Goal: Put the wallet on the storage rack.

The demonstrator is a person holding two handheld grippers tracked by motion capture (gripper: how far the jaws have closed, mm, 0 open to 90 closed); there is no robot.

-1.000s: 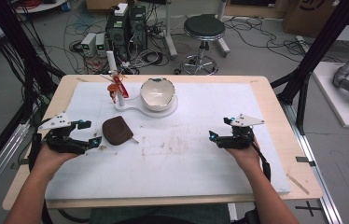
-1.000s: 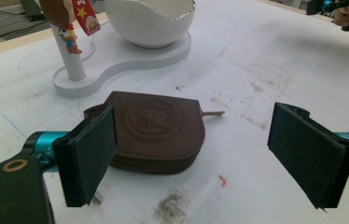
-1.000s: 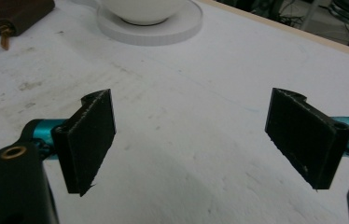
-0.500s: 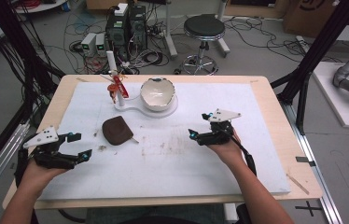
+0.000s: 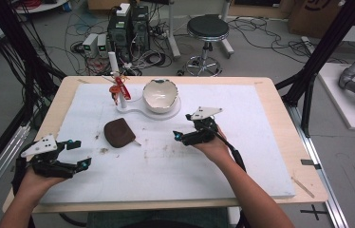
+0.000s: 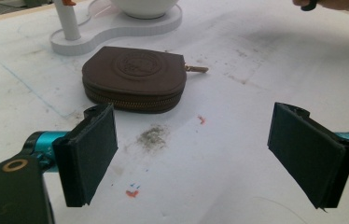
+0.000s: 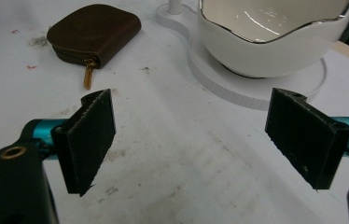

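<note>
Object in hand: brown zip coin pouch (image 5: 118, 132), lying flat on the white mat of the counter (image 5: 242, 156), just in front of the white stand base (image 5: 135, 107) that carries the scalloped white bowl (image 5: 160, 95) and a post (image 5: 116, 78) with red trinkets. Pouch is apart from the base, not touching it. Zip pull (image 7: 88, 73) points out of the pouch's right end, toward the right gripper.

Left gripper (image 5: 80, 154): jaws spread wide, nothing between them, low over the mat near the counter's left front, well apart from the pouch. In the left gripper view the pouch (image 6: 134, 78) sits ahead, closer to the left pad.

Right gripper (image 5: 179, 137): jaws also spread, empty, to the right of the pouch and in front of the bowl. In the right gripper view the pouch (image 7: 93, 33) is up and left and the bowl (image 7: 275, 32) is close by on the right.

Handling judgement: pouch looks like leather or imitation leather, light, soft-sided and somewhat domed, with an embossed round mark on top. It should compress under the pads rather than slip, and is not fragile. Best hold: across the two flat faces near the zipped edge, or pinch the curved edge. The pull tab is small and likely to swing. The bowl looks like ceramic and breakable, so keep clear of it.
</note>
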